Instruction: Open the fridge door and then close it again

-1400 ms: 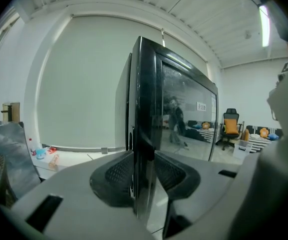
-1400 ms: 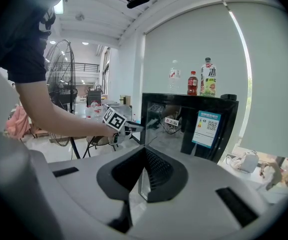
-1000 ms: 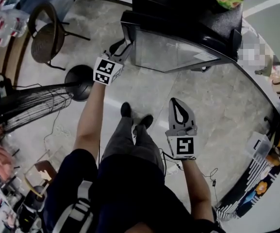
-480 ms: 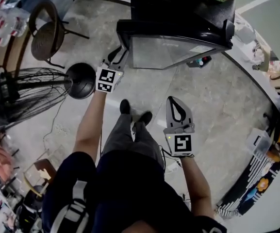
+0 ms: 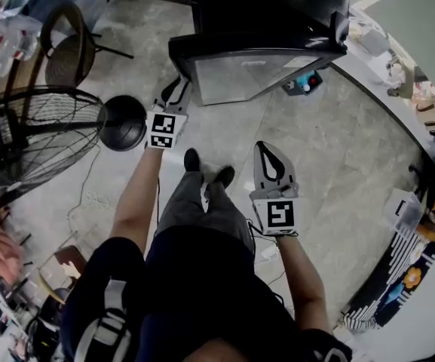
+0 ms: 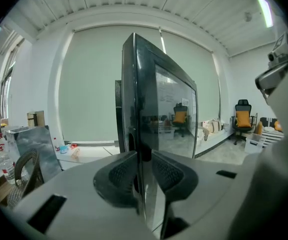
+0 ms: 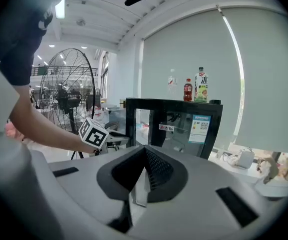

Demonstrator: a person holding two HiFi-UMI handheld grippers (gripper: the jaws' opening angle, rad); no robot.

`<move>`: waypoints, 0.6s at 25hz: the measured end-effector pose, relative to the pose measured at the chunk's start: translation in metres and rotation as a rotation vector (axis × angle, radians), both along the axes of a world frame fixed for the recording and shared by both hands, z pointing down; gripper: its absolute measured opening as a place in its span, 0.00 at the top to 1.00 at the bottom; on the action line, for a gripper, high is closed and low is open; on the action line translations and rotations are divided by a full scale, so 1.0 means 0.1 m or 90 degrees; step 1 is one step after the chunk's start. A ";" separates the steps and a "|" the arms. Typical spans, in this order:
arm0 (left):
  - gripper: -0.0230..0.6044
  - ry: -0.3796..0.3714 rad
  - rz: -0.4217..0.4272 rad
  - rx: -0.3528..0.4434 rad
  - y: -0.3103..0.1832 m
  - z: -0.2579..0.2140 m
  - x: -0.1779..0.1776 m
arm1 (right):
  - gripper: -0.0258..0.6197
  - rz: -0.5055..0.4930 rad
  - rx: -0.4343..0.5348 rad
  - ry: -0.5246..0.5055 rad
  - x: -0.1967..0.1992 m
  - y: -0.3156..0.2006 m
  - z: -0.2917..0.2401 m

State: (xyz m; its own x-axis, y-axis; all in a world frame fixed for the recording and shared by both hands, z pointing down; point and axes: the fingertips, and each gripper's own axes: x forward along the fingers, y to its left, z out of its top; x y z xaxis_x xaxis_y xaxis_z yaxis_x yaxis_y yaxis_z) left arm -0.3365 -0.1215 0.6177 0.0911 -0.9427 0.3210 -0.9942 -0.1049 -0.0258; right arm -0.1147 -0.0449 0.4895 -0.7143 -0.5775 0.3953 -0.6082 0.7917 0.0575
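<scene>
The black fridge (image 5: 266,6) stands at the top of the head view, its glass door (image 5: 255,72) ajar and lying nearly along the cabinet front. My left gripper (image 5: 173,93) is at the door's free left edge. In the left gripper view the door edge (image 6: 140,109) runs up between the pads (image 6: 121,174); the jaws of the left gripper (image 6: 143,160) have just been closing and press on it. My right gripper (image 5: 266,157) hangs shut and empty over the floor, apart from the fridge (image 7: 176,121).
A large standing fan (image 5: 29,138) with a round base (image 5: 123,123) is at the left, a chair (image 5: 66,44) behind it. A cluttered counter (image 5: 417,108) curves along the right. Bottles (image 7: 189,90) stand on the fridge top. Cables lie on the floor.
The door has swung closer to the fridge cabinet, with the left gripper moving along on its edge. The right gripper has shifted slightly forward, still shut.
</scene>
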 end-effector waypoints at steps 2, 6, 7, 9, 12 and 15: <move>0.80 0.002 -0.008 -0.002 0.07 0.00 0.05 | 0.93 0.003 0.003 -0.003 0.05 0.02 -0.01; 0.81 -0.001 -0.021 -0.006 0.21 0.00 0.17 | 0.93 0.005 0.008 -0.002 0.15 0.07 -0.02; 0.81 -0.002 -0.023 -0.007 0.25 0.00 0.20 | 0.93 0.006 0.007 -0.002 0.17 0.09 -0.03; 0.81 -0.005 -0.029 -0.007 0.35 -0.01 0.26 | 0.93 0.006 0.007 -0.005 0.22 0.14 -0.04; 0.82 -0.005 -0.039 -0.010 0.47 -0.01 0.38 | 0.93 0.004 0.009 -0.008 0.30 0.20 -0.05; 0.82 -0.007 -0.050 -0.015 0.59 -0.01 0.51 | 0.93 0.001 0.013 -0.010 0.39 0.25 -0.08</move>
State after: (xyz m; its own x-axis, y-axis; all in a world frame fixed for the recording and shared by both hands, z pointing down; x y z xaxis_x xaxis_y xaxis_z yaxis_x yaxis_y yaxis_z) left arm -0.2858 -0.0630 0.6169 0.0132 -0.9389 0.3439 -0.9990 -0.0267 -0.0345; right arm -0.0758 -0.0203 0.4813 -0.7192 -0.5867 0.3722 -0.6110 0.7891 0.0632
